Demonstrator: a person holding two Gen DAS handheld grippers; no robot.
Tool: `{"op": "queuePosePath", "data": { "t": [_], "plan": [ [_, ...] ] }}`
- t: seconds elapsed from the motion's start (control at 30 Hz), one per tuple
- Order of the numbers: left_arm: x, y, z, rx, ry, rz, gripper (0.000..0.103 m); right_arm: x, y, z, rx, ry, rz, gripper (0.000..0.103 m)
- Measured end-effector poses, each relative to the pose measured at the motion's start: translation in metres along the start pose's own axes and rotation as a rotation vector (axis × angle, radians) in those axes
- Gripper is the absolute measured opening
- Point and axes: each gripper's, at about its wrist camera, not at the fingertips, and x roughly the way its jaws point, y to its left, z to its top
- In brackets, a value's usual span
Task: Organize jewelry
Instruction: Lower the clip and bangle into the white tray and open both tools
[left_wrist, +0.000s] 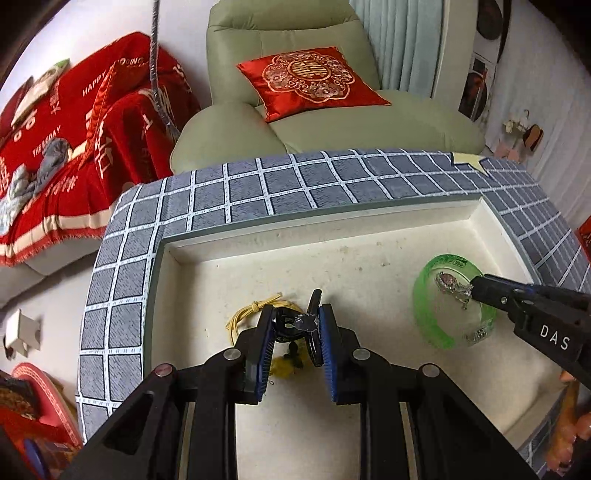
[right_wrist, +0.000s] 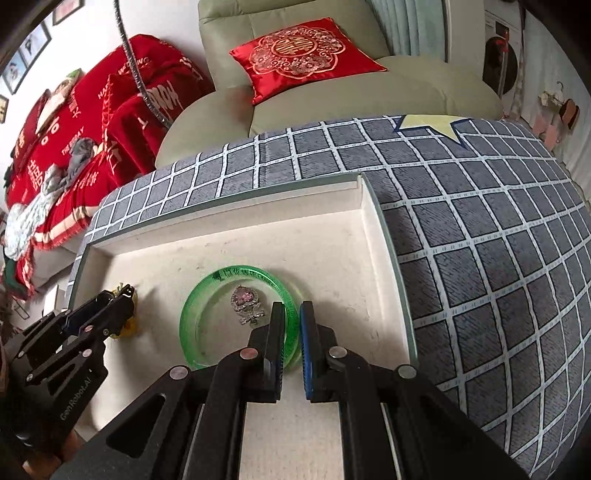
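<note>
Landmark is the shallow white tray (left_wrist: 369, 236) on the checked grey cloth. Nearest in the left wrist view, the left gripper (left_wrist: 295, 325) has its jaws narrow and clamped on a black ring-shaped piece with a silvery clasp (left_wrist: 301, 322), held on edge above the tray's near-left floor, long axis running away from the camera. Just beyond it on the tray floor lies a yellow cord (left_wrist: 255, 310), with a yellow tassel (left_wrist: 284, 365) under the jaws. In the right wrist view the right gripper (right_wrist: 293, 314) is pinched nearly closed on the near rim of the green bangle (right_wrist: 207, 295), which lies flat at the tray's right half (rim passes straight between the pads). Inside the bangle, just left of the jaws, a pink-stone pendant (right_wrist: 245, 301) lies stone end away, long axis roughly along the gripper. The right hand is the nearer one to it. Beyond the tray: green armchair, red cushion (left_wrist: 310, 79).
</note>
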Motion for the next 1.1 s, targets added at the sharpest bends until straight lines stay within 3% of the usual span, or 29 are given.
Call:
{"op": "queuePosePath", "data": {
  "t": [0.37,0.4,0.43,0.5,0.87,0.97,1.03,1.1],
  "plan": [
    [0.002,-0.009,-0.002,0.028,-0.007,0.032,0.040,-0.009,0.002,0.001,0.004,0.001,0.033,0.011],
    [0.002,-0.009,-0.002,0.031,-0.009,0.035,0.040,-0.012,0.001,0.001,0.002,-0.002,0.037,0.019],
    [0.002,-0.010,-0.003,0.033,-0.011,0.040,0.040,-0.016,0.001,0.001,0.001,-0.009,0.040,0.040],
    [0.001,-0.012,-0.004,0.037,-0.013,0.049,0.040,-0.024,0.001,0.000,0.006,-0.026,0.052,0.070],
    [-0.002,-0.007,-0.003,0.014,-0.026,0.053,0.041,-0.075,-0.011,-0.030,0.063,-0.108,0.106,0.070],
    [-0.006,-0.006,-0.001,0.008,-0.042,0.075,0.103,-0.085,-0.022,-0.039,0.105,-0.118,0.113,0.070],
    [-0.013,-0.005,-0.001,0.002,-0.085,0.076,0.103,-0.092,-0.029,-0.045,0.133,-0.124,0.120,0.070],
    [-0.014,-0.005,0.001,0.001,-0.075,0.065,0.103,-0.097,-0.033,-0.049,0.142,-0.126,0.120,0.070]
  ]
}}
